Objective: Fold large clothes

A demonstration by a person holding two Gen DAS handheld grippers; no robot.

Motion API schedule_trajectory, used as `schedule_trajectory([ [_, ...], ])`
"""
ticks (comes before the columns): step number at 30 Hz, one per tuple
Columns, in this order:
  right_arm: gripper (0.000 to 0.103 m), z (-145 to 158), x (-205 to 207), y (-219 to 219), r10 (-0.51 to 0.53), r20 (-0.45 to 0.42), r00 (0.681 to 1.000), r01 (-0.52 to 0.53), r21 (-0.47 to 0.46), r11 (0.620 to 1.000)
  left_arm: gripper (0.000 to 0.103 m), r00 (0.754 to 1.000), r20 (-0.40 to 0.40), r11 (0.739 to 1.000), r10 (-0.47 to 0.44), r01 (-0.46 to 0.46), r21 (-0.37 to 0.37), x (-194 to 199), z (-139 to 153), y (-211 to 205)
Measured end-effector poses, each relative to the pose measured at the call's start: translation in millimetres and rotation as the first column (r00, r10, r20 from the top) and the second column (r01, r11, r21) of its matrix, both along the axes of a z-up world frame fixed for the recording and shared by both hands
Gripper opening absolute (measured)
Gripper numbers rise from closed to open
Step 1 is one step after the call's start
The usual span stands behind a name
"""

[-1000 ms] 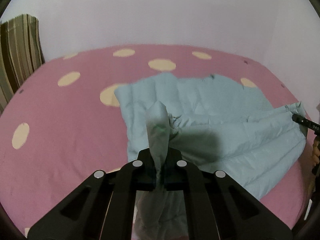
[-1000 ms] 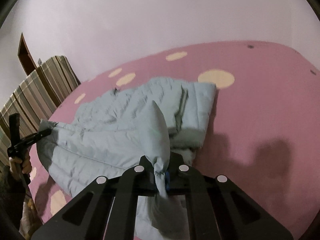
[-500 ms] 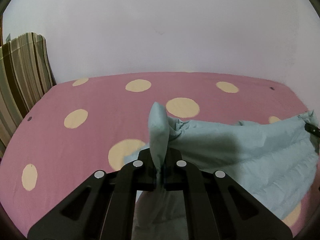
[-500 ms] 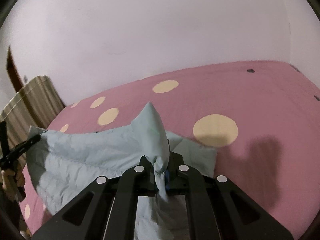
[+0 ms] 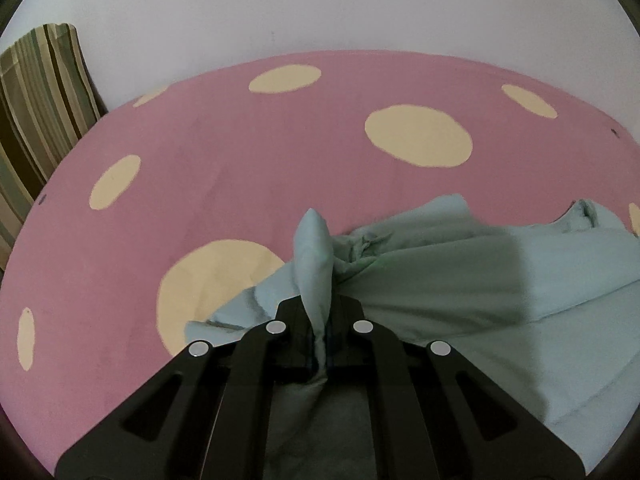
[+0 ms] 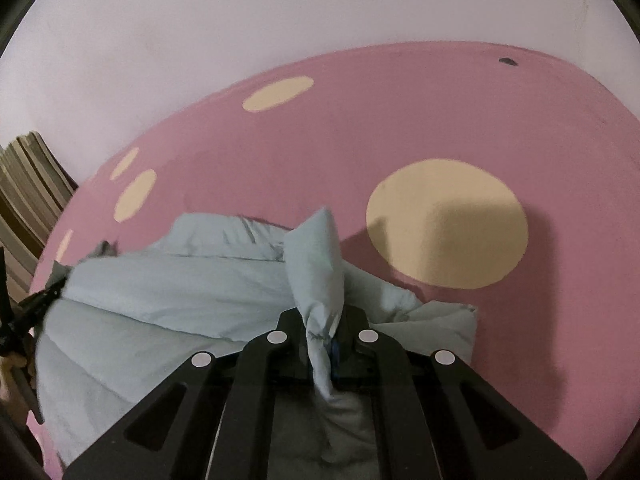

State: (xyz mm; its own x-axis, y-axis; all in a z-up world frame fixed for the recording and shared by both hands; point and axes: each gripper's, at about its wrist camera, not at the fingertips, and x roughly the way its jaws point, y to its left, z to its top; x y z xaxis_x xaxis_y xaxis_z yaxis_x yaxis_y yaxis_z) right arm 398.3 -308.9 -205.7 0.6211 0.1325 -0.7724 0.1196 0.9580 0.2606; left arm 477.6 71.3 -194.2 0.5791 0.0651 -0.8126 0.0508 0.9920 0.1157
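A large pale blue padded garment (image 5: 480, 288) lies on a pink bed with cream dots (image 5: 280, 152). My left gripper (image 5: 318, 320) is shut on one corner of the garment, which sticks up between the fingers. My right gripper (image 6: 324, 324) is shut on another corner of the garment (image 6: 168, 304). The fabric stretches between the two grippers and hangs over the folded lower layer. The left gripper also shows at the left edge of the right wrist view (image 6: 38, 300), pinching the fabric.
A striped cushion (image 5: 36, 112) leans at the bed's left end, also seen in the right wrist view (image 6: 28, 208). A pale wall (image 5: 320, 8) runs behind the bed. The bed sheet (image 6: 440, 120) lies bare beyond the garment.
Both grippers lifted the held edge, carried it forward over the rest of the garment, then came down lower toward the bed. Both stayed shut on the fabric.
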Motion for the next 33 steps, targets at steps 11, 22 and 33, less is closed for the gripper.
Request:
schedule_trajectory([
  [11,0.005,-14,2,2,-0.004,0.018,1.000,0.004,-0.013,1.000,0.012,0.997,0.057,0.998,0.049,-0.046,-0.042,-1,-20,7],
  [22,0.056,37,-19,13,-0.053,0.046,0.998,0.057,-0.077,0.995,0.078,0.995,0.034,0.993,0.099,-0.097,-0.064,-39,36,16],
  [33,0.056,41,-14,113,0.042,0.055,0.998,-0.038,-0.076,0.996,0.085,0.998,0.061,0.985,-0.019,0.030,-0.173,-71,39,-76],
])
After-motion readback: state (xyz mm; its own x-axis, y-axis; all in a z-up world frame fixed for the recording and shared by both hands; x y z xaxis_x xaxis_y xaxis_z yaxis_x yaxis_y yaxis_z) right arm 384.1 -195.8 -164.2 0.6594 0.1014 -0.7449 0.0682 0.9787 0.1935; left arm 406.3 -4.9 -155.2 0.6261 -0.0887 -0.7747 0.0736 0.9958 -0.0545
